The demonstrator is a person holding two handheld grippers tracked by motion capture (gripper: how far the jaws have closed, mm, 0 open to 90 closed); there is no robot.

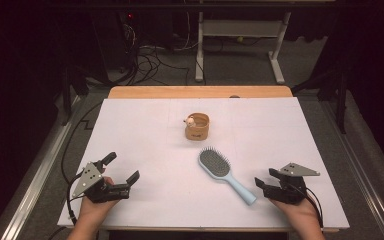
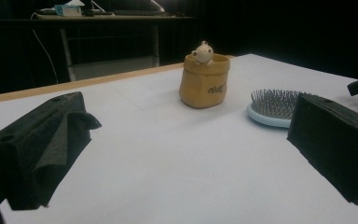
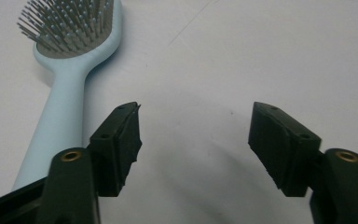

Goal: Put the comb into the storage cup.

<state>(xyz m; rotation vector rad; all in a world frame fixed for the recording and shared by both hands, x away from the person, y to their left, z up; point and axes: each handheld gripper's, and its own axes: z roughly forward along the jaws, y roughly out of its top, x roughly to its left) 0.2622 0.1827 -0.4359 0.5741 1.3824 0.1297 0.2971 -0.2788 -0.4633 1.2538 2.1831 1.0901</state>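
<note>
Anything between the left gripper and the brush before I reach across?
Nothing: bare white table lies between the left gripper and the brush, as the high view shows.

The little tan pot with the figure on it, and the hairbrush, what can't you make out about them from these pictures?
- Tan pot, left gripper view: its inside is hidden by its own wall; the dark lettering on its side is too blurred to read.
- Tan pot, high view: its inside is too small to make out.
- Figure on the rim: too small for detail.
- Hairbrush, right gripper view: the handle end is hidden behind the right claw; the head is cut off by the top edge.
</note>
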